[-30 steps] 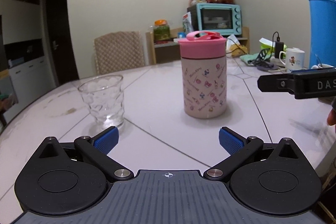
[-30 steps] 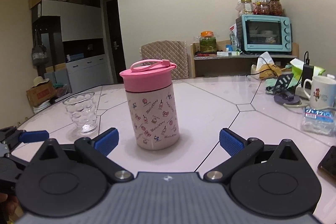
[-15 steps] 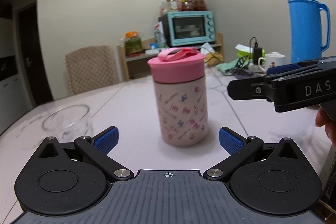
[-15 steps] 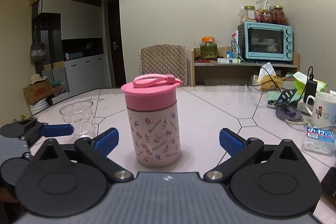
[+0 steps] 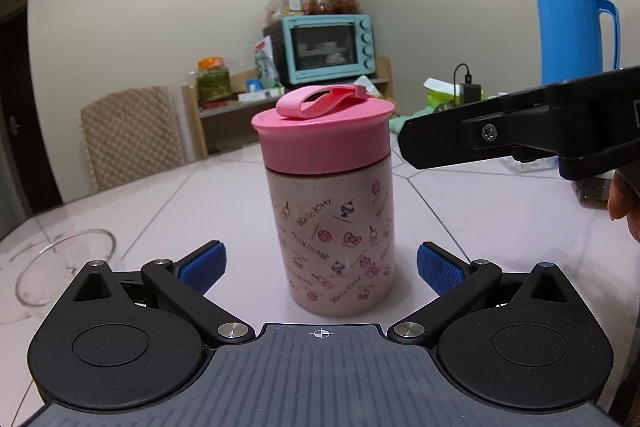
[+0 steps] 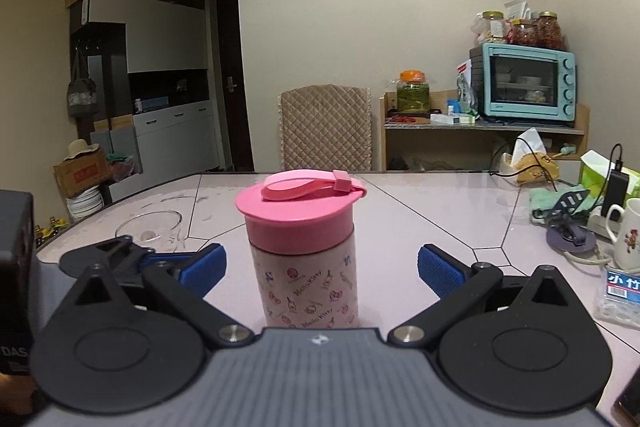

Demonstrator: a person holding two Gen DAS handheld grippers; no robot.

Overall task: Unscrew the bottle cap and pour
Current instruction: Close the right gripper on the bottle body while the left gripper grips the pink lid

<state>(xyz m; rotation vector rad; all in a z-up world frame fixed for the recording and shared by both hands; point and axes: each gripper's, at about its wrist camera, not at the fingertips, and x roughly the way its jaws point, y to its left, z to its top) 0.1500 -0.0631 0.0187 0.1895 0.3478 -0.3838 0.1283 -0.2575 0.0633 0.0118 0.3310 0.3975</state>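
Pink cap (image 5: 322, 137) is seen shut on the bottle (image 5: 338, 239), glass (image 6: 150, 233) looks empty, both grippers (image 5: 322, 263) (image 6: 322, 267) are held wide apart, so either stage fits.

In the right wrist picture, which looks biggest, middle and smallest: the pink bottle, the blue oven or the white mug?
1. Pink bottle: looks biggest, but it stands nearest the camera.
2. Blue oven: looks middle-sized, though it sits far back, so it may really be the largest.
3. White mug: looks smallest, and the picture's edge cuts it off.
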